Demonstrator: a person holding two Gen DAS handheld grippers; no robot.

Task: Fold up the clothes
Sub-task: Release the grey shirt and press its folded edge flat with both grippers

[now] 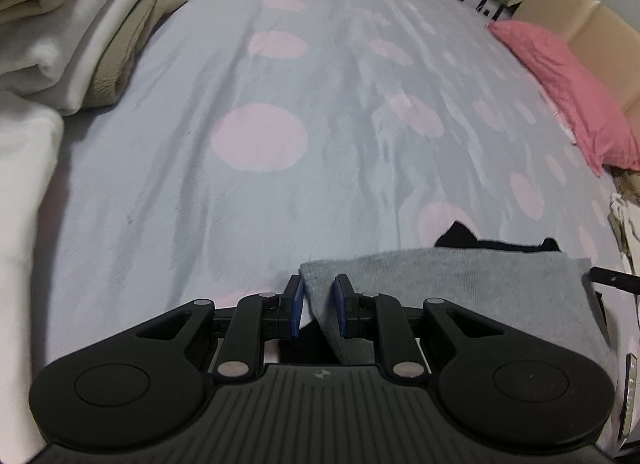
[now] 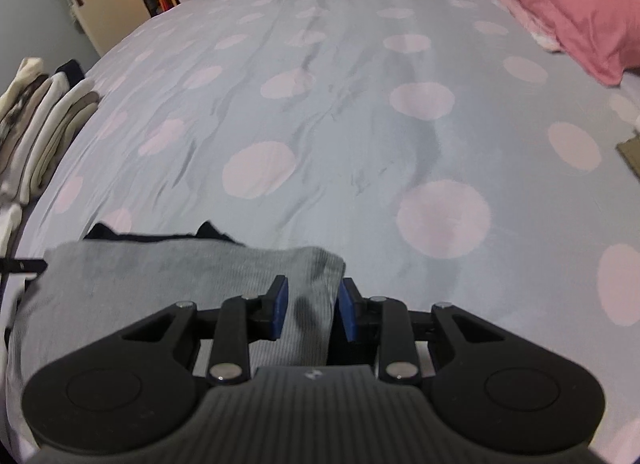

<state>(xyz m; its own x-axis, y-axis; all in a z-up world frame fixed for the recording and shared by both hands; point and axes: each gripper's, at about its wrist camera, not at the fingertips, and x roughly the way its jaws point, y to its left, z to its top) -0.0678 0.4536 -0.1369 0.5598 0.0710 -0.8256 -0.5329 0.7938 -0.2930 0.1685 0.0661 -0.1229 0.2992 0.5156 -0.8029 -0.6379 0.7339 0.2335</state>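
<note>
The left tool (image 1: 319, 300) and the right tool (image 2: 311, 304), jaws partly open, each have a corner of the grey garment (image 1: 460, 280) between their pads. It hangs over the spotted bed (image 1: 280, 76), near stacked folded clothes (image 1: 80, 24).

A garment (image 1: 460, 280) lies on the bed (image 1: 280, 64), spanning between the left gripper (image 1: 319, 306) and right gripper (image 2: 312, 308). Folded stack (image 1: 80, 24) sits far left; pillow (image 1: 560, 80) far right
</note>
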